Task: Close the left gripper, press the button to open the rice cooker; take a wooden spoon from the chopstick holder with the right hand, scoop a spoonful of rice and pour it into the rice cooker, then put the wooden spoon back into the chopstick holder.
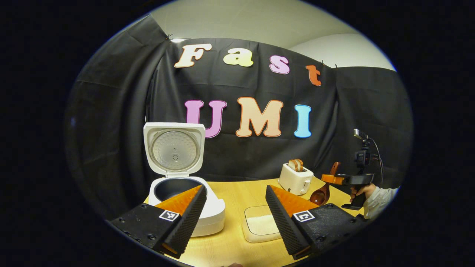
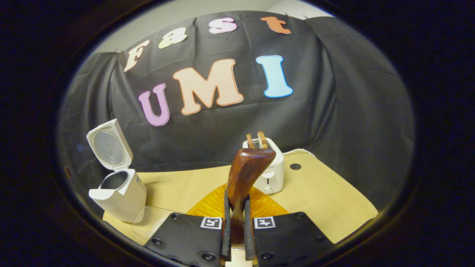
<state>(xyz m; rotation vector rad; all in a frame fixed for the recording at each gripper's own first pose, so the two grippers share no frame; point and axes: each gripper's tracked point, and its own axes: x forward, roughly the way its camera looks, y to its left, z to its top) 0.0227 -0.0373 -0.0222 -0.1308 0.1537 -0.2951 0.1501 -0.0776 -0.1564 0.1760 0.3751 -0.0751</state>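
Note:
The white rice cooker [image 1: 185,193] stands at the table's left with its lid [image 1: 174,150] swung up and the dark inner pot bare. My left gripper [image 1: 235,189] hovers open in front of it, holding nothing. A shallow white dish of rice [image 1: 259,224] lies just below the left gripper's fingers. In the right gripper view my right gripper [image 2: 236,202] is shut on the brown wooden spoon [image 2: 245,174], whose handle sticks up past the fingers. From the left gripper view, the right gripper [image 1: 330,179] hangs at the far right with the spoon's bowl [image 1: 321,194] pointing down.
A white toaster [image 1: 295,178] with bread slices stands at the back right, directly ahead of the right gripper [image 2: 271,174]. The rice cooker [image 2: 118,193] sits far left there. A hand and a sleeve [image 1: 374,198] hold the right gripper. The wooden table [image 2: 326,196] has a small dark hole [image 2: 295,166].

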